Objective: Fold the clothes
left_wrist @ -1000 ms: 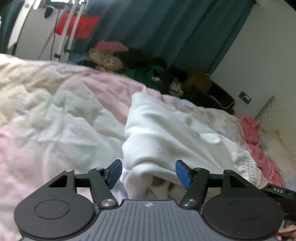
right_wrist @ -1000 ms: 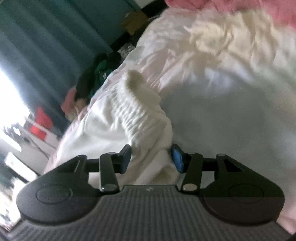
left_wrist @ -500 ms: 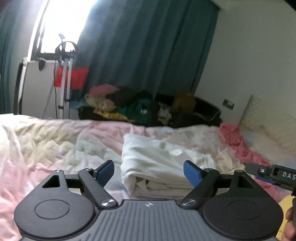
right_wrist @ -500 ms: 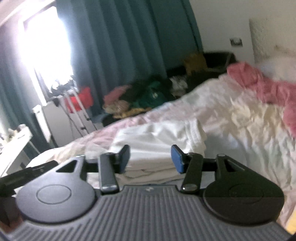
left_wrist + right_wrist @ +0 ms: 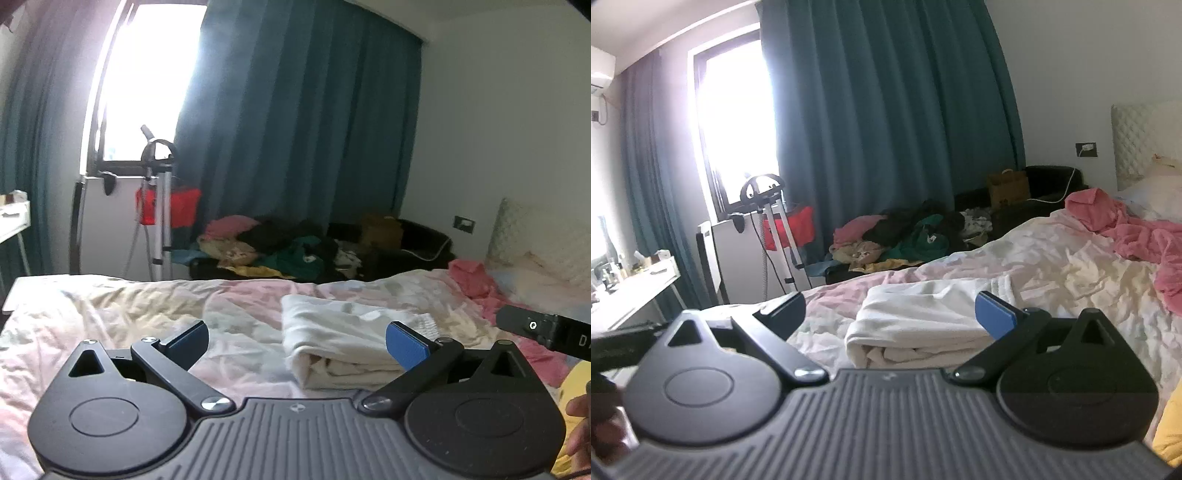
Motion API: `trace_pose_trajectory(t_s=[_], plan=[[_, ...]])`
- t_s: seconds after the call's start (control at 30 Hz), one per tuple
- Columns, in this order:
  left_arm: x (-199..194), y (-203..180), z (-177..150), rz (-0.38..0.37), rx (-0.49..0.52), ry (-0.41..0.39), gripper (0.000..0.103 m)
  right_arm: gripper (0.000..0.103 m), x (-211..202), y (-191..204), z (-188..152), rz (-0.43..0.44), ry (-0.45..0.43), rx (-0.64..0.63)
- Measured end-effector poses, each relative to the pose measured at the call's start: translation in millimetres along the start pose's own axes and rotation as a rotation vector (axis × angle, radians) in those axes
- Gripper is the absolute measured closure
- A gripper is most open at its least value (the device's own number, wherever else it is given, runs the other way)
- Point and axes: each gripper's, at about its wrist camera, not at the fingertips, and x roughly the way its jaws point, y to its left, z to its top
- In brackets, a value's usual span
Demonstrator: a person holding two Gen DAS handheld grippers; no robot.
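Note:
A white garment (image 5: 343, 336) lies folded in a flat stack on the bed, its layered edge facing me; it also shows in the right wrist view (image 5: 923, 321). My left gripper (image 5: 297, 341) is open and empty, held back from the stack and above the sheet. My right gripper (image 5: 890, 312) is open and empty, also short of the stack. The right gripper's tip shows at the right edge of the left wrist view (image 5: 543, 330).
The bed has a crumpled pale pink and cream sheet (image 5: 129, 314). A pink cloth (image 5: 1126, 225) lies by the pillows at right. A yellow item (image 5: 1169, 424) sits at the near right. Piled clothes (image 5: 905, 236), a stand (image 5: 159, 206) and a desk (image 5: 624, 295) stand beyond the bed.
Both grippers have let go of the white garment, opened wide and pulled back and up from it. The garment now lies folded on the bed.

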Motion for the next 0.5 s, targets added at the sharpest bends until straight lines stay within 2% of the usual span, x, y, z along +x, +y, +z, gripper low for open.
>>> trace_pose_trajectory(t_s=[0.13, 0.3, 0.5], plan=[[2, 6, -17, 0.007, 0.012, 0.003, 0.0, 0.003, 6, -1, -22, -0.02, -0.006, -0.001], [9, 0, -31, 0.029, 0.084, -0.008, 0.0, 0.003, 21, -1, -50, -0.041, 0.008, -0.02], [19, -2, -40, 0.018, 0.091, -0.001, 0.0, 0.003, 36, -5, -62, -0.061, 0.007, -0.029]])
